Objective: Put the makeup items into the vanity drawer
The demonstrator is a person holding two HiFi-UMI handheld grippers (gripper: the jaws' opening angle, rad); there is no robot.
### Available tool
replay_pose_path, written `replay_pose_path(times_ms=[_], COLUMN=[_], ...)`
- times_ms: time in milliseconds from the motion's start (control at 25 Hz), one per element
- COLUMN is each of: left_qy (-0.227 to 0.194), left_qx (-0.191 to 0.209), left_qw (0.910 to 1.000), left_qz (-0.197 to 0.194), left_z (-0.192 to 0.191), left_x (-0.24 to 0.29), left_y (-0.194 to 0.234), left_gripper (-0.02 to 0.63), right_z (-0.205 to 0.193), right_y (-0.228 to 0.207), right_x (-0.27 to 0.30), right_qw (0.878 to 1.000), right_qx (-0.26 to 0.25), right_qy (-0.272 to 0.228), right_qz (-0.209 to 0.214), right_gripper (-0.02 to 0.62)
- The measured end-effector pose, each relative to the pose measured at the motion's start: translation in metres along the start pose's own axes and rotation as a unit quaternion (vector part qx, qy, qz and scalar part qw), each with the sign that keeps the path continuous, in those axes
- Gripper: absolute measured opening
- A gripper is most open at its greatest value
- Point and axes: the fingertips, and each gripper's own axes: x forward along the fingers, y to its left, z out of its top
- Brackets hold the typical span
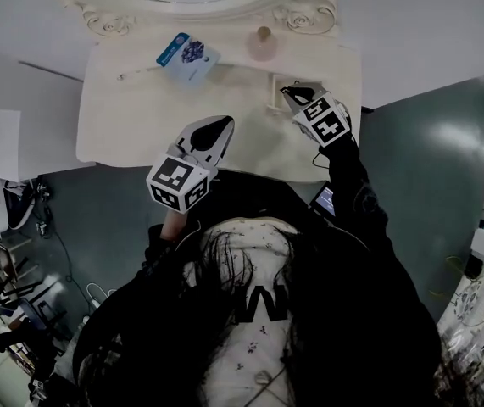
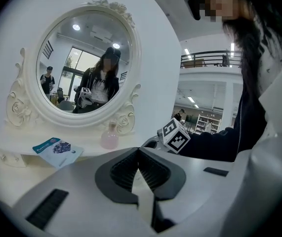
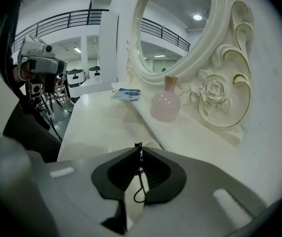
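Drawer (image 1: 274, 92) open under right gripper (image 1: 296, 94) pinching thin black wire (image 3: 141, 179)

Pink bottle (image 1: 264, 44): round-bellied, upright, on the raised shelf at the mirror's foot. Blue packet (image 1: 187, 58): flat, overhanging the shelf edge, left of the bottle. Thin white stick (image 1: 137, 74): lying flat, just left of the packet. Thin black looped piece (image 3: 140, 181): pinched in the right gripper (image 3: 139, 147), over the small open cream drawer (image 1: 274, 91).
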Motion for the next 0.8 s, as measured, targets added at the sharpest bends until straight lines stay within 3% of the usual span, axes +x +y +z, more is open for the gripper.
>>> replay_pose_path(times_ms=[440, 800], left_qy=[0.016, 0.018], left_qx=[-0.005, -0.007], left_qw=[0.9999, 0.9998], left_qz=[-0.003, 0.008], left_z=[-0.011, -0.014], left_x=[0.005, -0.002], left_y=[-0.004, 0.004], left_gripper=[0.0, 0.0], right_z=[-0.029, -0.032], right_y=[-0.002, -0.004], right_x=[0.034, 0.038], right_qw=[0.998, 0.996], right_qx=[-0.003, 0.006], right_qy=[0.057, 0.082], right_qz=[0.035, 0.023], right_gripper=[0.032, 0.035])
